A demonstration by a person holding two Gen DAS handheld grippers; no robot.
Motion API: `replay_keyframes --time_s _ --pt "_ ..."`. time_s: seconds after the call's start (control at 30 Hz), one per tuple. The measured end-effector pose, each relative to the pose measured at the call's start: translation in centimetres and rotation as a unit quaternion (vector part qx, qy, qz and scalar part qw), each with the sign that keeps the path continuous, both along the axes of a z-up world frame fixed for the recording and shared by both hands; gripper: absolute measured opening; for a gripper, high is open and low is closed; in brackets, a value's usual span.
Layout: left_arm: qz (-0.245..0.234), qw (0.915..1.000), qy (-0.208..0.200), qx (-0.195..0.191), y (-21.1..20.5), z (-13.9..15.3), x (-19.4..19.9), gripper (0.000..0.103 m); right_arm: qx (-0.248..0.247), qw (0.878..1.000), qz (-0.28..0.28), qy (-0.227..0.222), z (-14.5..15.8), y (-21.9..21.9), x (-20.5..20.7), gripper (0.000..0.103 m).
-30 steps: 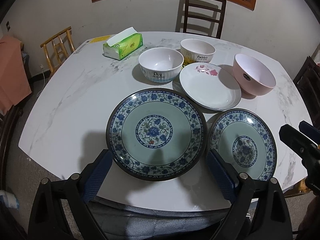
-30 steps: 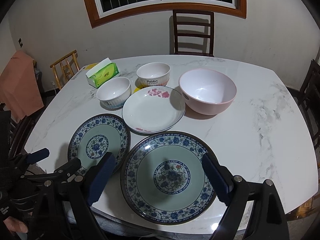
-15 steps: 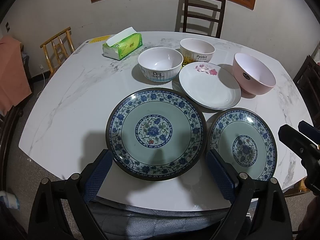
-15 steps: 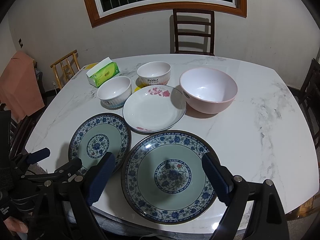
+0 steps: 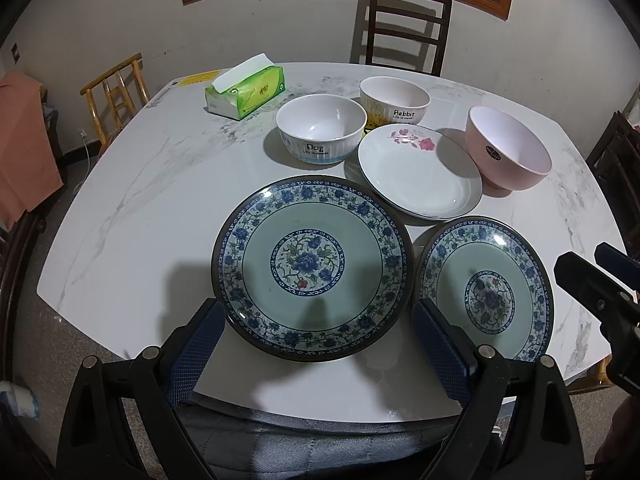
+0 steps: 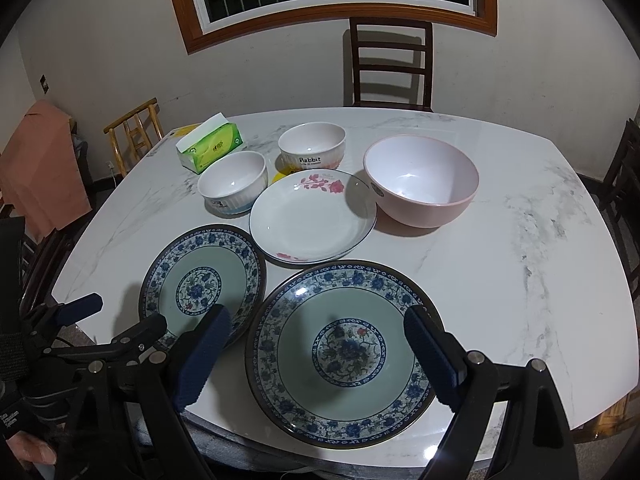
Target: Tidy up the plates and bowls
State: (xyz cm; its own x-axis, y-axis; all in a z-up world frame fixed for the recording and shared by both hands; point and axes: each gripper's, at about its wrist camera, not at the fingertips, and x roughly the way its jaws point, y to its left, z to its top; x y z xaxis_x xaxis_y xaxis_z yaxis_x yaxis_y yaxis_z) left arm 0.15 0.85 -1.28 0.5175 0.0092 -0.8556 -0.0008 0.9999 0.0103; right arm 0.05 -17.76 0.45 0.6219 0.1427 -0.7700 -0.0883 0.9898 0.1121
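Note:
Two blue-patterned plates lie at the table's near edge. My left gripper [image 5: 318,320] is open, hovering over the near rim of the left plate [image 5: 312,266]. My right gripper [image 6: 316,330] is open over the right plate [image 6: 342,348]. Behind them lie a white plate with pink flowers [image 5: 420,172], a white "Dog" bowl [image 5: 320,128], a "Rabbit" bowl [image 5: 394,100] and a pink bowl [image 5: 508,148]. In the right wrist view the left plate [image 6: 202,284], flowered plate [image 6: 312,216], pink bowl [image 6: 422,180] and left gripper [image 6: 116,324] also show.
A green tissue box [image 5: 246,90] sits at the far left of the marble table [image 5: 140,184]. A dark chair [image 6: 390,64] stands behind the table, a wooden chair [image 5: 116,92] at its left, and another dark chair [image 6: 624,176] at the right.
Both grippers have crept slightly forward toward the plates. Nothing on the table has moved.

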Motion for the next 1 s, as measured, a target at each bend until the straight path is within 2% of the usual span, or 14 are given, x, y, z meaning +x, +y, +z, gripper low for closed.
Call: replay_keyframes --time_s 0.47,0.67,0.83,0.87,1.0 --pt "0.004 1.0000 0.004 -0.006 0.2 -0.1 0.1 0.090 0.017 1.000 0.022 0.002 -0.1 0.3 0.5 0.091" --pt "0.009 0.9995 0.017 -0.026 1.4 -0.8 0.7 0.075 0.040 0.998 0.053 0.008 -0.7 0.5 0.8 0.090" --pt "0.022 0.9986 0.027 -0.041 3.1 -1.5 1.1 0.070 0.071 0.993 0.087 0.020 -1.3 0.9 1.5 0.084" --pt "0.025 0.9984 0.027 -0.044 3.5 -1.5 1.3 0.066 0.079 0.992 0.094 0.023 -1.5 0.9 1.8 0.083" --pt "0.026 0.9964 0.031 -0.075 5.0 -1.5 1.7 0.060 0.111 0.986 0.119 0.047 -2.3 1.3 3.0 0.069"
